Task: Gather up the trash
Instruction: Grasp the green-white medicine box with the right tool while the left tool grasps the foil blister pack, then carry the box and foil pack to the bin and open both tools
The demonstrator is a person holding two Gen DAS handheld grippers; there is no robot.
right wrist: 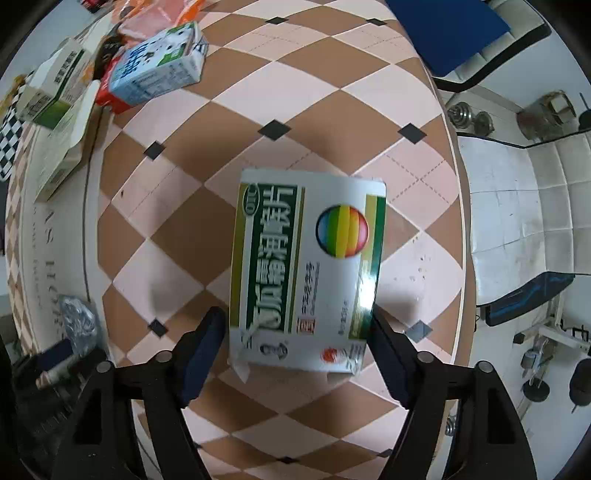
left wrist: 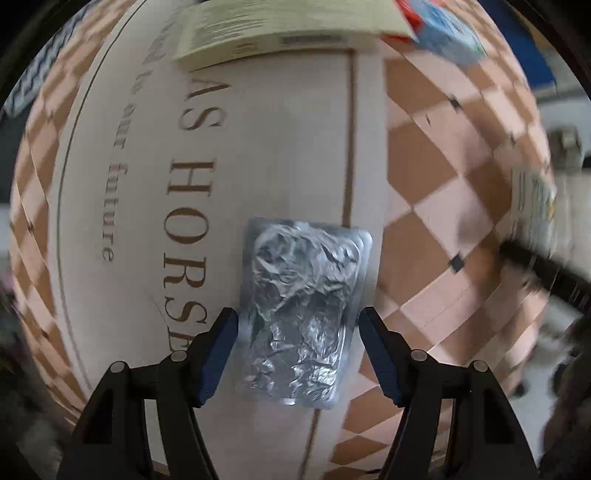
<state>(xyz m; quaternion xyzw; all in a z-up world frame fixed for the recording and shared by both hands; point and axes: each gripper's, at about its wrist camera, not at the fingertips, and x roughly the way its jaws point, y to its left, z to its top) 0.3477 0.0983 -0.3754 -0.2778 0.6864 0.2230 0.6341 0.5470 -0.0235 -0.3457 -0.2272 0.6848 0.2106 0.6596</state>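
Note:
A crumpled silver blister pack (left wrist: 301,314) lies on the pale printed cloth (left wrist: 280,147). My left gripper (left wrist: 297,321) is open, its blue pads on either side of the pack's near half. In the right wrist view a white and green medicine box (right wrist: 306,269) with a rainbow circle sits between the fingers of my right gripper (right wrist: 297,321), whose pads press its two sides. The box looks lifted slightly above the checkered tablecloth (right wrist: 207,192). The blister pack also shows at the far left of that view (right wrist: 75,321).
A pale yellow box (left wrist: 280,29) lies at the top of the left wrist view. Blue-white (right wrist: 159,70), red (right wrist: 110,99) and green-white (right wrist: 55,88) cartons crowd the table's far left. The table edge (right wrist: 461,221) runs along the right, with white floor and chairs beyond.

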